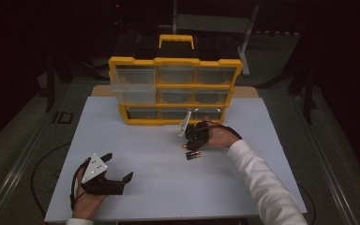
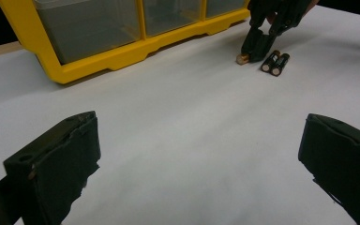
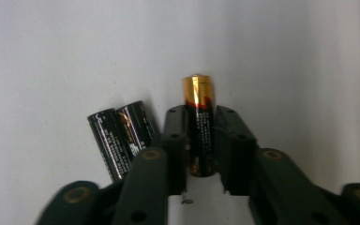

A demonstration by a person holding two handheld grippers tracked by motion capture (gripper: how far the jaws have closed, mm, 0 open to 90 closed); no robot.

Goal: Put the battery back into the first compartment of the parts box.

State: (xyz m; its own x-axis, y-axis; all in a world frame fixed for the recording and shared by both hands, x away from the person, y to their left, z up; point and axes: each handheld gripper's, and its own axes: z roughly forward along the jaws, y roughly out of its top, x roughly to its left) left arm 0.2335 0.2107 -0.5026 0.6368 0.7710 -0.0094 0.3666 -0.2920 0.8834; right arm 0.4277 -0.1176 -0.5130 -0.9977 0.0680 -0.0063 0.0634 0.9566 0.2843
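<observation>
A black and copper battery (image 3: 198,101) lies on the white table top (image 1: 168,187), and my right gripper (image 3: 201,119) is shut on it, both pads pressing its sides. Two more batteries (image 3: 122,136) lie side by side just left of that jaw. In the high view the right gripper (image 1: 191,143) points down in front of the yellow organiser (image 1: 173,89), with the pair of batteries (image 1: 192,155) beside it. My left gripper (image 1: 118,166) rests near the table's front left, open and holding nothing. In the left gripper view its wide-apart jaws frame the right gripper (image 2: 255,44), the held battery (image 2: 242,58) and the pair (image 2: 275,63).
The yellow organiser with clear drawers (image 2: 112,56) stands at the back of the table, a black and yellow case (image 1: 176,42) behind it. A white sleeve (image 1: 262,183) reaches in from the lower right. Bare white surface lies between the two grippers.
</observation>
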